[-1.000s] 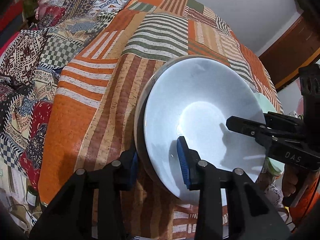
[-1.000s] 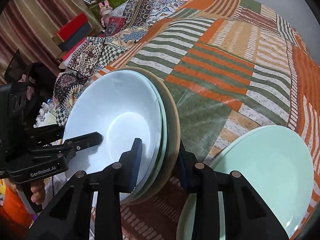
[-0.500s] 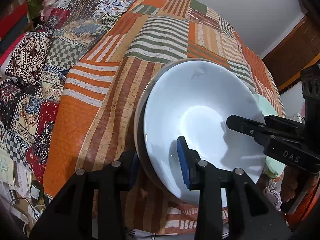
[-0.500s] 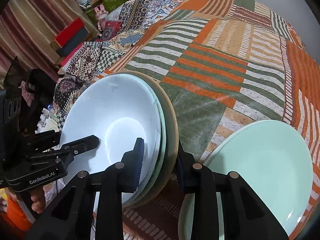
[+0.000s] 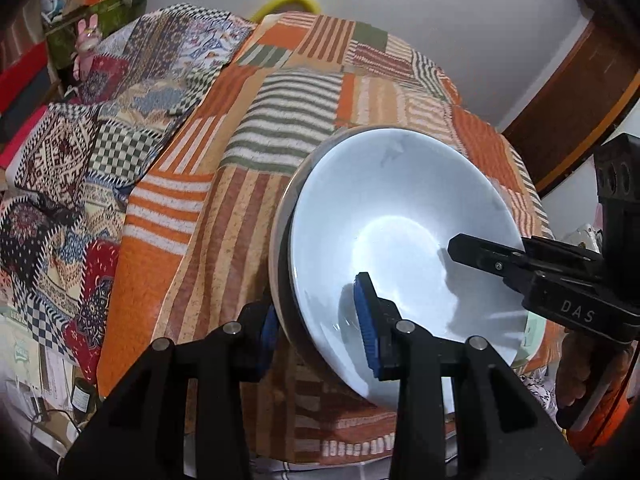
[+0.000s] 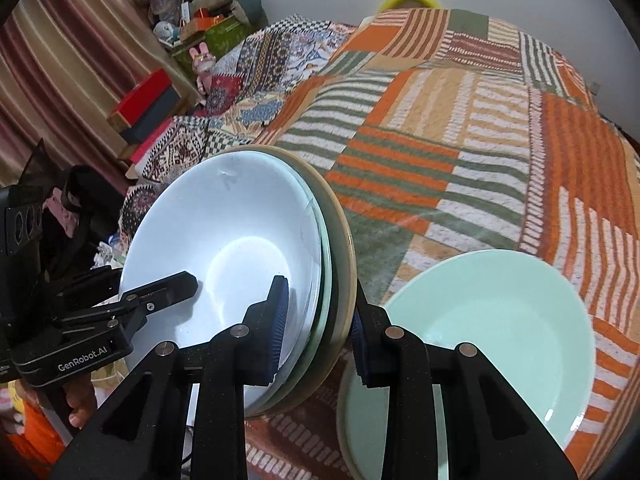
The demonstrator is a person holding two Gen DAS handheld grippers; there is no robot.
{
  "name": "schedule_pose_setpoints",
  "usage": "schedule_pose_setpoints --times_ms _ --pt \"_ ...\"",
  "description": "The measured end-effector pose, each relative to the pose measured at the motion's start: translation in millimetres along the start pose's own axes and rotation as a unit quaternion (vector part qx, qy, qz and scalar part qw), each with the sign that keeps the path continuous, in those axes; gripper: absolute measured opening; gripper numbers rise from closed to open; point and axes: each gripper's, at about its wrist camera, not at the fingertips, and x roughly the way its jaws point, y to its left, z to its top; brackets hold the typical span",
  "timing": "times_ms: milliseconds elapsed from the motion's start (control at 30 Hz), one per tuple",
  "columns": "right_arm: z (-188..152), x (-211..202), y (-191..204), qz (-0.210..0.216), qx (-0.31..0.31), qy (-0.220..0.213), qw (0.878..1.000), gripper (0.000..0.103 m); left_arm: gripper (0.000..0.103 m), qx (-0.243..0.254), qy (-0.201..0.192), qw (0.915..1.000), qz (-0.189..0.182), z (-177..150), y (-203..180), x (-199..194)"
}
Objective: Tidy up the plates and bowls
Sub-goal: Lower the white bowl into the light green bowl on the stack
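A stack of nested dishes, a pale blue bowl (image 5: 392, 216) on top and a tan plate beneath, is held tilted above the patchwork bedspread. My left gripper (image 5: 320, 328) is shut on the stack's near rim. My right gripper (image 6: 320, 320) is shut on the opposite rim of the same stack (image 6: 240, 216); it also shows in the left wrist view (image 5: 520, 264). A mint green plate (image 6: 500, 320) lies on the bedspread just right of the stack.
The striped orange, green and tan bedspread (image 6: 460, 128) covers the bed. A patterned quilt (image 5: 80, 152) lies at the left. Boxes and clutter (image 6: 152, 96) stand by the curtain beyond the bed.
Both grippers have lifted and tilted back slightly with the stack held between them; more of the far wall and bed shows. The grip has not changed.
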Motion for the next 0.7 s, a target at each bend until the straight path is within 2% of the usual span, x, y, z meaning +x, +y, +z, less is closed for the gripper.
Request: schedule_pose_setpoints --times_ms 400,700 --pt "-7 -42 -34 -0.025 0.024 -0.036 0.999 0.026 0.036 0.038 -0.013 0.9987 -0.033 12 -58 -4" --pt "-27 -76 -72 -0.060 0.061 -0.047 0.995 0.026 0.036 0.079 0.003 0.9947 -0.066 12 -110 12"
